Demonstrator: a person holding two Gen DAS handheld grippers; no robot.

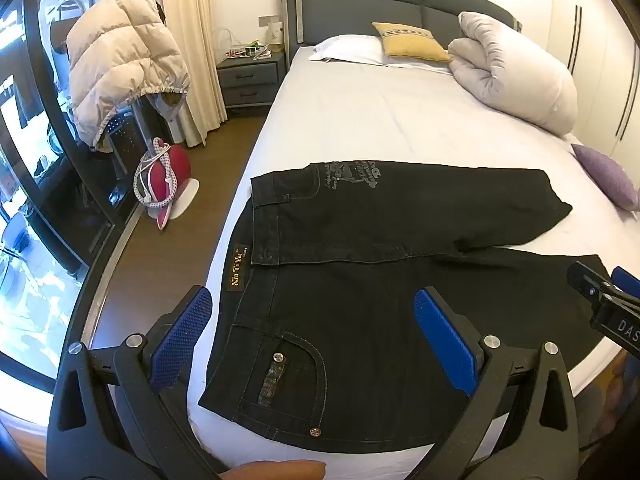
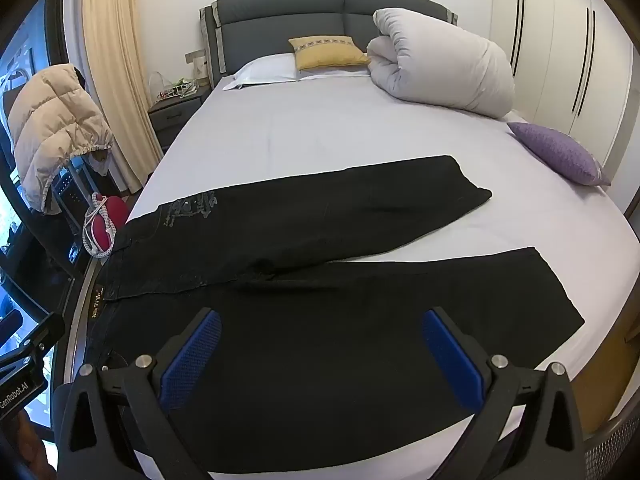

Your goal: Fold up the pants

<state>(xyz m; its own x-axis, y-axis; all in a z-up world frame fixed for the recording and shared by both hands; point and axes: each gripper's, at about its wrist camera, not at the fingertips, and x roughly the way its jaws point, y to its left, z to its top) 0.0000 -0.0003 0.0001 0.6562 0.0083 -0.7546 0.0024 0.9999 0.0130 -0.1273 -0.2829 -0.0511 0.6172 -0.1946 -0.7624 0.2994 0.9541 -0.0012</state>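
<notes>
On the white bed [image 1: 340, 120] the black pants [image 1: 360, 280] lie flat, legs parted, their waist between the spread jaws of the left gripper [image 1: 312, 332] and a leg ahead of the right gripper [image 2: 320, 352], likewise spread.

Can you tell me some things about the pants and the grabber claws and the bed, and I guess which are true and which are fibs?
1. The black pants lie spread out on the bed. True.
2. The left gripper is pinching the waistband. False: its jaws are wide open and hold nothing.
3. The right gripper is open, with the pants below it. True.
4. The two legs are stacked one on top of the other. False: they lie apart in a V shape, with white sheet between them.
5. A yellow cushion sits by the headboard. True.
6. The purple cushion lies on the pants. False: it rests on the sheet, apart from them.
</notes>
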